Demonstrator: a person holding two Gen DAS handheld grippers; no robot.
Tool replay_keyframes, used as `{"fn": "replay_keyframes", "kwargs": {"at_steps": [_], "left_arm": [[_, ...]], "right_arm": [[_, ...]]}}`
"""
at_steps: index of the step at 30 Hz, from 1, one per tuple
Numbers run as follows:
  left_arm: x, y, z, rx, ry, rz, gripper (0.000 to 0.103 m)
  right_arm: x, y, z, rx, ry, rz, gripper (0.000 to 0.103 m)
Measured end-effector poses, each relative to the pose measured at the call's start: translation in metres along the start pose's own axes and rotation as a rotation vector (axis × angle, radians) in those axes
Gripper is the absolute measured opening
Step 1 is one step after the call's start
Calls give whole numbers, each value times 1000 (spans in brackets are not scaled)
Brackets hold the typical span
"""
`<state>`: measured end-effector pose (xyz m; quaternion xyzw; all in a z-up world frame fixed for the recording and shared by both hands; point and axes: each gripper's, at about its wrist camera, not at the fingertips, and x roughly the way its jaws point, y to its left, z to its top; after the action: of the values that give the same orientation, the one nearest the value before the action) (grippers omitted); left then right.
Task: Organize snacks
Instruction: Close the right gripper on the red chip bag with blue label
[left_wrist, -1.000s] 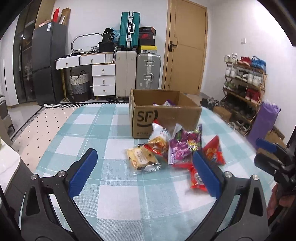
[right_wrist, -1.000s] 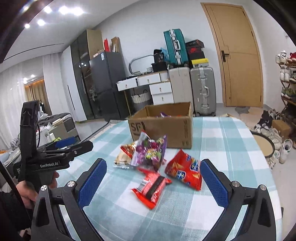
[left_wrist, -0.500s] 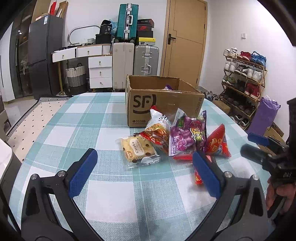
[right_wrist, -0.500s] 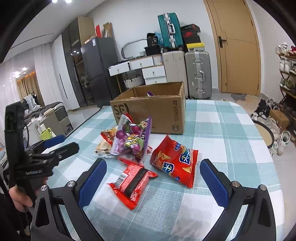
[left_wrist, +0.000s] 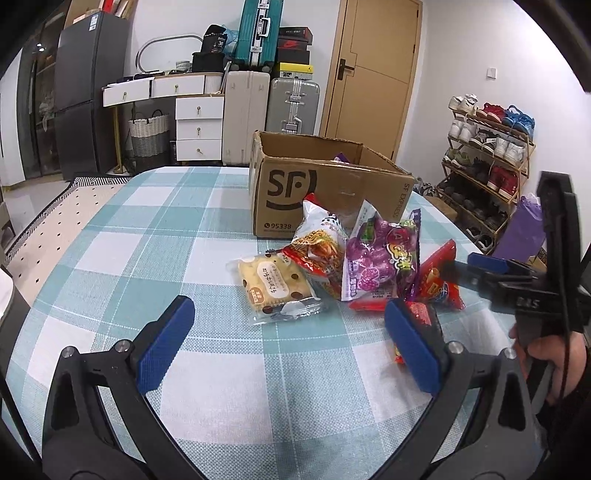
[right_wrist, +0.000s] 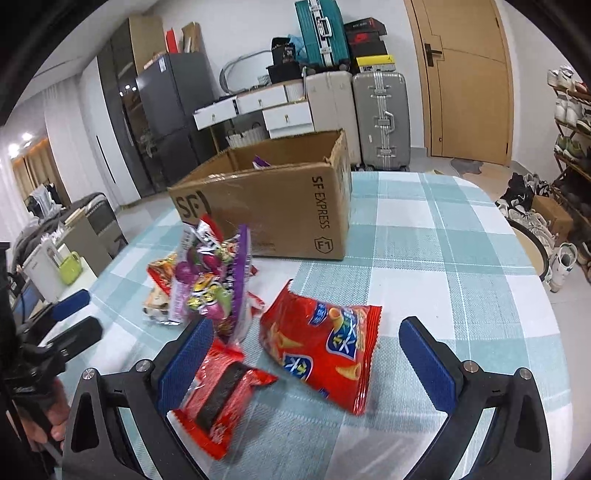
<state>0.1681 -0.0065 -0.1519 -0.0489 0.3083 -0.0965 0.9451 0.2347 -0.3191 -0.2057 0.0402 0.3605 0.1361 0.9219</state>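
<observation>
Snack packets (left_wrist: 354, 273) heaped on the teal checked tablecloth (left_wrist: 155, 221), just in front of the cardboard box (left_wrist: 325, 184). Suitcases (left_wrist: 271, 99), white drawers (left_wrist: 199, 122) and a wooden door (left_wrist: 369, 74) behind. Left gripper (left_wrist: 290, 343) gapes wide; right gripper (right_wrist: 306, 354) too, straddling the red chip bag (right_wrist: 321, 347).

The wooden door (left_wrist: 369, 85) is shut, in a white wall (left_wrist: 476, 48). Left of the door stand a silver suitcase (left_wrist: 292, 105) and a cream suitcase (left_wrist: 246, 114), with a teal suitcase (left_wrist: 258, 31) on top. More to the left is a white drawer unit (left_wrist: 198, 129), then a woven basket (left_wrist: 149, 134) on the floor, then a dark fridge (left_wrist: 90, 92). Right of the door, a shoe rack (left_wrist: 487, 155) holds many shoes. In the right wrist view, ceiling lights (right_wrist: 20, 142) shine far left of the door.
</observation>
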Motion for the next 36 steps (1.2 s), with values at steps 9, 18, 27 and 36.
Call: {"fn": "replay_keyframes", "kwargs": {"at_steps": [9,18,27,36], "left_arm": [[5,0,-4,4,4,-5,102],[6,-3,-5,7,12,-13,102],[6,-3,-7,6,12,-8,102],[1,-2,-7,2,4,-1,102]], "right_arm": [[35,-24,4,127,91,35,102],[46,-27,2,143,132,65,81],[44,-25,-1,143,135,117,50],[27,-25,-3,158,105,110,48]]}}
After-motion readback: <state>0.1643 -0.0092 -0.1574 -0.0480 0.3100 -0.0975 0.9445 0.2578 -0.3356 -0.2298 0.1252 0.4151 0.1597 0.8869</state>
